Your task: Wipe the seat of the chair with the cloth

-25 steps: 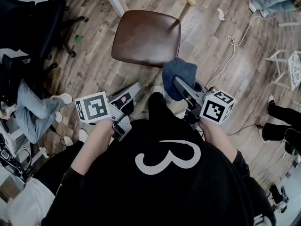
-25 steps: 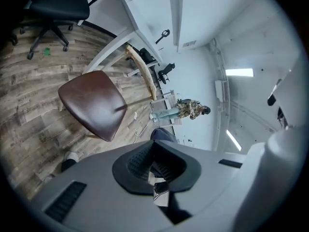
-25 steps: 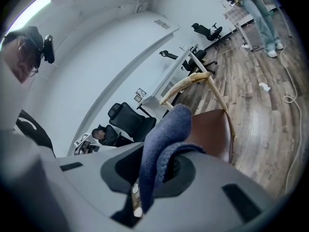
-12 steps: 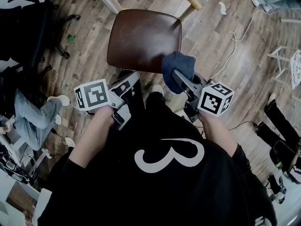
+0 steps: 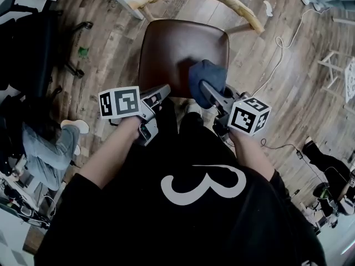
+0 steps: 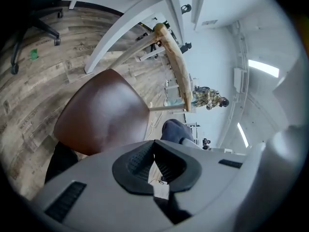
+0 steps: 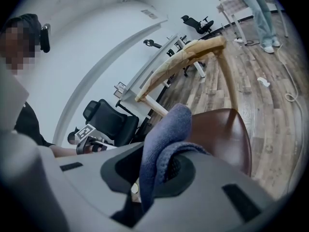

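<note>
In the head view, the brown seat (image 5: pixel 177 51) lies ahead. The right gripper (image 5: pixel 207 91) pinches the blue cloth (image 5: pixel 206 77). The bunched cloth is over the seat's near right corner, with its long side running near to far. The left gripper (image 5: pixel 162 91) is just left of it, at the seat's near edge. In the left gripper view, the jaws are pressed together on nothing. In the right gripper view, the folded cloth sticks out past the jaws toward the seat.
</note>
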`<state>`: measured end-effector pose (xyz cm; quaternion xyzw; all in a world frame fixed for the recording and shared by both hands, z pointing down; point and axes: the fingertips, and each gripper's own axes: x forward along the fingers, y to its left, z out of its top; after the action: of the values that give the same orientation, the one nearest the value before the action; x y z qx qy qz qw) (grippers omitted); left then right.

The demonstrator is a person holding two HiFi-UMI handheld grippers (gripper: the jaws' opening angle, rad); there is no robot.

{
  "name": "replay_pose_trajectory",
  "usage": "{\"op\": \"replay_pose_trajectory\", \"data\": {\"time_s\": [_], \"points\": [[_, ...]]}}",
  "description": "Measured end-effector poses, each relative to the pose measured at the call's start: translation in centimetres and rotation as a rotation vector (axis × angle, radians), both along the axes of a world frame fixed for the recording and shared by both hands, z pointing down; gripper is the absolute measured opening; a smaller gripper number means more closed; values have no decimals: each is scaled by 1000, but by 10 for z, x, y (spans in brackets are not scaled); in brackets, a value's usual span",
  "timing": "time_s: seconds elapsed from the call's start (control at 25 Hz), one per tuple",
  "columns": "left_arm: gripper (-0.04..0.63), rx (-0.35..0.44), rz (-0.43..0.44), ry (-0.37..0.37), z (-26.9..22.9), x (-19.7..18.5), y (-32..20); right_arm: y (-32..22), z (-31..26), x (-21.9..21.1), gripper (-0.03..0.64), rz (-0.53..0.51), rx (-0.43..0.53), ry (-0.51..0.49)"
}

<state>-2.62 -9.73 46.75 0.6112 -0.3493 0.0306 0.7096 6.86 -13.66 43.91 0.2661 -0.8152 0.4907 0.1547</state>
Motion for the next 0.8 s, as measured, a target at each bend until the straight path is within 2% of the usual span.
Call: {"op": "replay_pose_trajectory", "data": {"time_s": [0.32,0.56,0.8], "points": [[14,-50,-39,45,36,-47,-36,-51,18,-60,44,-18,37,15],[14,-93,-82,35,76,-74,-49,-84,42,-95,44,-27,41,21],[14,-104,-152,12,108,-111,-60,-105,75,-127,44,-24,22,23]]}}
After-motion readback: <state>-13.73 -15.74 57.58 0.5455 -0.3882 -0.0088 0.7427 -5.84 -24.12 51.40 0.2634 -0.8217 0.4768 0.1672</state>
